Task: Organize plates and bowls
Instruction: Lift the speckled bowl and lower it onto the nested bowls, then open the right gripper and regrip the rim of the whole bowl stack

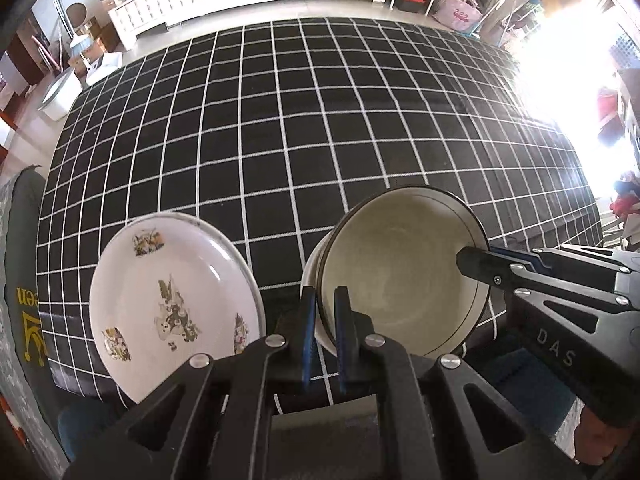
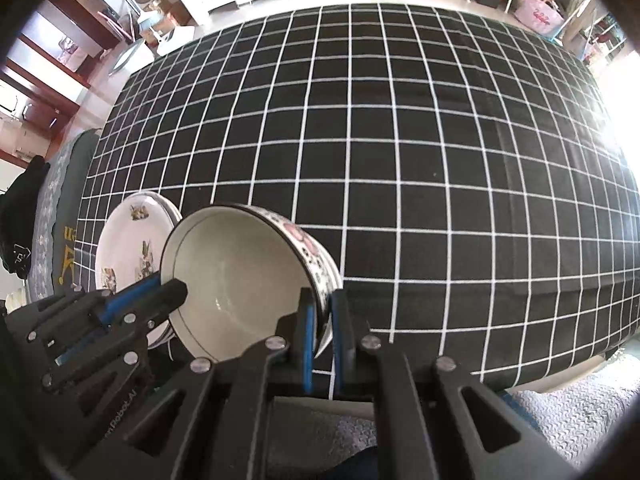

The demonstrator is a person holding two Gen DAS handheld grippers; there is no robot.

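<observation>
Both grippers pinch the bowl's rim: left gripper (image 1: 325,296) on one side, right gripper (image 2: 320,300) opposite. Tilted, the bowl (image 1: 400,272) sits beside the plates (image 1: 172,300) near the table's (image 1: 320,120) front edge. Beyond lies wide bare cloth.

The tabletop (image 1: 320,128) is wearing a black cloth with a thin white grid. At about 8 o'clock in the left wrist view, the plate (image 1: 172,300) is showing white with small green and yellow pictures. The bowl (image 2: 236,276) is showing a cream inside, a dark rim line, and a pink and black flower pattern outside. The left gripper (image 1: 325,308) and right gripper (image 2: 322,312) are showing black bodies with blue pads.
</observation>
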